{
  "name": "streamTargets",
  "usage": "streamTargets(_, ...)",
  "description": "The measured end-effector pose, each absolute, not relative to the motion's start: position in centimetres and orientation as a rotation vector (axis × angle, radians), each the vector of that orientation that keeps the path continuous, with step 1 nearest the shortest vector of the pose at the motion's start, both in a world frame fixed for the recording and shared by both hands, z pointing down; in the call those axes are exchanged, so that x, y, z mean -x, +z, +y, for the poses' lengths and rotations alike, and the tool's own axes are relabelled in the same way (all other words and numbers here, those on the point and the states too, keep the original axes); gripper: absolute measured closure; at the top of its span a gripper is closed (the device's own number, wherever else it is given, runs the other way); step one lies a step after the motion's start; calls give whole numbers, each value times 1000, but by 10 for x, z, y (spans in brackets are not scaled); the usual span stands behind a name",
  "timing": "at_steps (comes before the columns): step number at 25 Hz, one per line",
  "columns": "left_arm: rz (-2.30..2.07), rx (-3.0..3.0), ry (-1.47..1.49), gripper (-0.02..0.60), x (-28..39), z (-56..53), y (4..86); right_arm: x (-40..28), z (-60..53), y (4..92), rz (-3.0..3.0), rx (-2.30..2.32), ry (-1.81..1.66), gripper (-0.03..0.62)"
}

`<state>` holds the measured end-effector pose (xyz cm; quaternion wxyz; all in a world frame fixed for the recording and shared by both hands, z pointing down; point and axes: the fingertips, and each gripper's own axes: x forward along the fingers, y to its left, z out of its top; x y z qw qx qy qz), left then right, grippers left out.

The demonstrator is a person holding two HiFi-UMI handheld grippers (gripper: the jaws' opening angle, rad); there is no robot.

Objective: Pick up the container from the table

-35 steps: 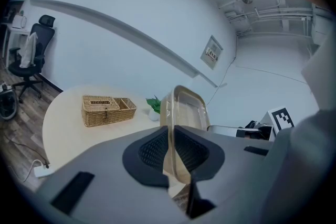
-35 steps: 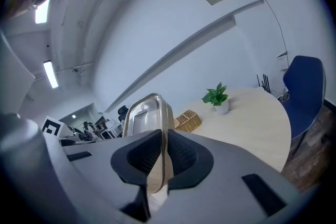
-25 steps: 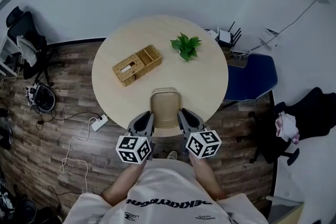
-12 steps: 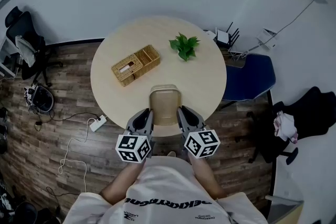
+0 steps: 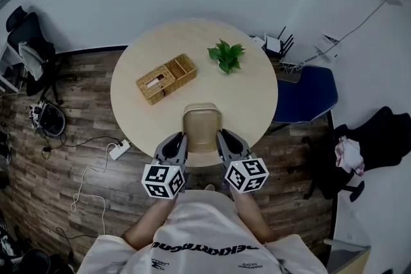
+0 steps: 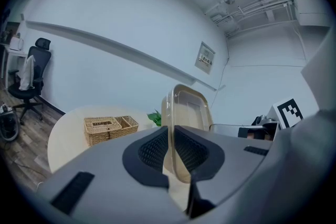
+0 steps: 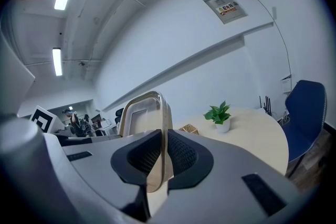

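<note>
A clear tan plastic container (image 5: pixel 201 129) hangs over the near edge of the round table (image 5: pixel 250 106), gripped from both sides. My left gripper (image 5: pixel 182 140) is shut on its left rim; that thin rim (image 6: pixel 169 113) runs between the black pads. On the other side my right gripper (image 5: pixel 220 138) is shut on the right rim (image 7: pixel 164 123). In both gripper views the container (image 6: pixel 186 107) (image 7: pixel 140 113) stands edge-on above the jaws, lifted off the tabletop.
A wicker basket (image 5: pixel 166 78) and a small potted plant (image 5: pixel 226 56) stand farther back on the table. A blue chair (image 5: pixel 307 94) is at the right, an office chair (image 5: pixel 29 42) at the far left, and cables with a power strip (image 5: pixel 120 150) lie on the wooden floor.
</note>
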<state>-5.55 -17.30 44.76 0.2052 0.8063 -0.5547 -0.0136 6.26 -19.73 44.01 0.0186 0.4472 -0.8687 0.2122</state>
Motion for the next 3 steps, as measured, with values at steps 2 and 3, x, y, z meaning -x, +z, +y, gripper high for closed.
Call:
streamTargets(2,-1548,-2243,-38,532,56,-174,449,-62,-198,441,-2695,-1384,658,530)
streamTargets(3,-1548,-2242,-38,532,56,-174,450,-62,-199,442,-2694,-1383,657,530)
